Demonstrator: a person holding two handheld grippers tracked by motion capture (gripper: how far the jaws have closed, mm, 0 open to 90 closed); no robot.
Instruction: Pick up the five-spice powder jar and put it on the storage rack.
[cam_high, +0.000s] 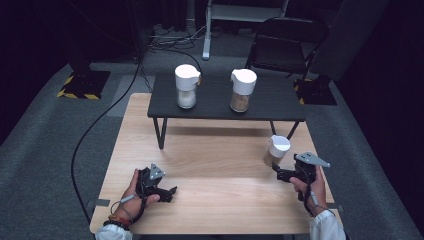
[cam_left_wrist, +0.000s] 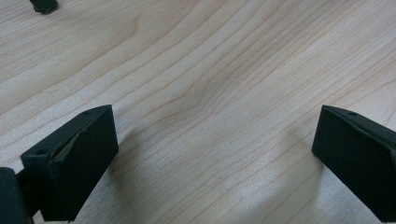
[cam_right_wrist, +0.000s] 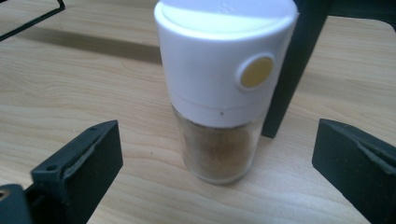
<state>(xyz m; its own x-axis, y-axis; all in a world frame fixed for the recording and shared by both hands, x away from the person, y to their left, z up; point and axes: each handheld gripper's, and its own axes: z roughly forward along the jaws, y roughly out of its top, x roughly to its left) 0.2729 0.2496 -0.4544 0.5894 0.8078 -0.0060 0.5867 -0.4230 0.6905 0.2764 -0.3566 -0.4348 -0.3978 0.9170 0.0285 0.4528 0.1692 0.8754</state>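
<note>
Count: three white-capped shakers. One shaker (cam_right_wrist: 224, 93) stands upright on the wooden table (cam_high: 210, 165), just ahead of the right gripper (cam_right_wrist: 217, 154), centred between its jaws but beyond their tips, not touched. Right jaws spread wide, holding nothing. Brown powder inside; yellow dot on cap.

Two further shakers, white-filled (cam_high: 187, 86) and brown-filled (cam_high: 242, 90), stand on the small black shelf (cam_high: 220, 107), well ahead of both grippers.

Left gripper (cam_left_wrist: 215, 144) spread wide over bare wood, empty.

Hard to make out: shaker cap top cut off in right gripper view; shelf leg (cam_right_wrist: 292, 84) partly hidden behind it.
</note>
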